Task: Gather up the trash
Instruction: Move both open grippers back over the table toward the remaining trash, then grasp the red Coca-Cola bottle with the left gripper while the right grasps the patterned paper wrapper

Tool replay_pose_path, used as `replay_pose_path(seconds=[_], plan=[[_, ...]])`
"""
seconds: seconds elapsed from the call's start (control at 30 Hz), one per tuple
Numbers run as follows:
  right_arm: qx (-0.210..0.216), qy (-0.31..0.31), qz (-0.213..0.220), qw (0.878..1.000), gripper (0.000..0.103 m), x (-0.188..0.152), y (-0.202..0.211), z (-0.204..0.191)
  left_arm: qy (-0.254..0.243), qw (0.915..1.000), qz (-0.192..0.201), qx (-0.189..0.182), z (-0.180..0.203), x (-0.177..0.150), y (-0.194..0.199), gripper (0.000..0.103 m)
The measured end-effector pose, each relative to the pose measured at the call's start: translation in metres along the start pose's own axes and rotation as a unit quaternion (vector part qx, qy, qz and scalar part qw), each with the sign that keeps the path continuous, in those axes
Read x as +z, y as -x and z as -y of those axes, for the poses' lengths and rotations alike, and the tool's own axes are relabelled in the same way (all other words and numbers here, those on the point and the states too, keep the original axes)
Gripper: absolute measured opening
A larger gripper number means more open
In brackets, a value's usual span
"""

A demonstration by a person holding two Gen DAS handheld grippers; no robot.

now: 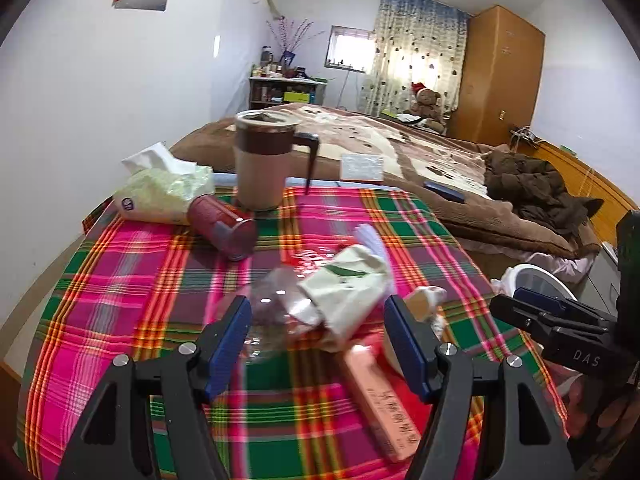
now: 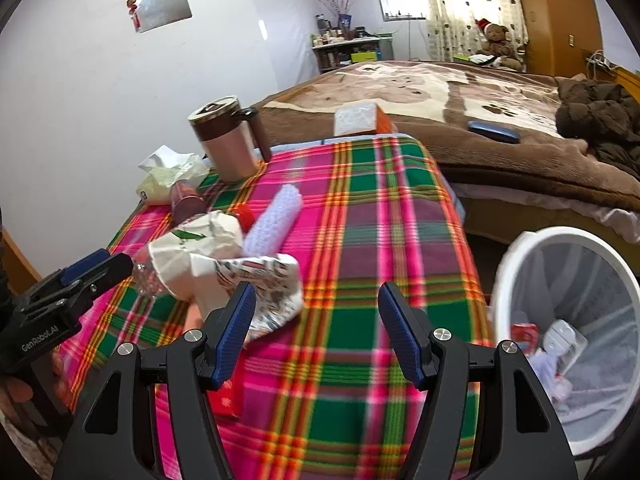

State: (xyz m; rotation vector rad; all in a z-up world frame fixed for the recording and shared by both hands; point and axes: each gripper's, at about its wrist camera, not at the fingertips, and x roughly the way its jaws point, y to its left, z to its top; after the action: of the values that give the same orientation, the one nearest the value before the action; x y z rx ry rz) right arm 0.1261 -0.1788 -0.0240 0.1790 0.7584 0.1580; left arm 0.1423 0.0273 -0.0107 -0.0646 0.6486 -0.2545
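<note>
A pile of trash lies on the plaid tablecloth (image 1: 120, 280): a crumpled white wrapper with a green leaf (image 1: 344, 284), a clear plastic bag (image 1: 276, 312), a pink carton (image 1: 384, 412) and a printed wrapper (image 2: 272, 288). My left gripper (image 1: 318, 344) is open, its pads on either side of the bag and white wrapper. My right gripper (image 2: 316, 332) is open and empty above the cloth, right of the printed wrapper. A white trash bin (image 2: 520, 248) with some trash inside stands off the table's right edge.
A lidded mug (image 1: 260, 160), a tissue pack (image 1: 160, 192) and a red can on its side (image 1: 224, 224) are at the table's far left. A lilac roll (image 2: 276, 220) lies mid-table. The bed (image 2: 460, 120) lies behind.
</note>
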Motion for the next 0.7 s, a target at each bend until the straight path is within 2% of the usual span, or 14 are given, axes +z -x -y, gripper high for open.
replay_pose_path(seconds=[0.23,0.43,0.5,0.6,0.7], plan=[[0.035,-0.035,-0.011,0.999,0.065,0.009,-0.015,-0.013,0.001,0.9997,-0.007,0.021,-0.023,0.003,-0.006,0.07],[0.038,-0.056,-0.024,0.997,0.065,0.023,-0.035,-0.027,0.0,0.9994,-0.018,0.028,-0.038,0.01,-0.019,0.07],[0.023,-0.057,-0.034,0.998,0.065,0.027,-0.043,-0.032,-0.002,0.9991,-0.035,0.024,-0.041,0.012,-0.029,0.07],[0.027,-0.062,-0.051,0.996,0.065,0.026,-0.054,-0.035,-0.01,0.9989,-0.043,0.014,-0.04,0.013,-0.037,0.071],[0.027,-0.057,-0.065,0.996,0.065,0.022,-0.059,-0.037,-0.016,0.9975,-0.069,-0.002,-0.04,0.013,-0.051,0.071]])
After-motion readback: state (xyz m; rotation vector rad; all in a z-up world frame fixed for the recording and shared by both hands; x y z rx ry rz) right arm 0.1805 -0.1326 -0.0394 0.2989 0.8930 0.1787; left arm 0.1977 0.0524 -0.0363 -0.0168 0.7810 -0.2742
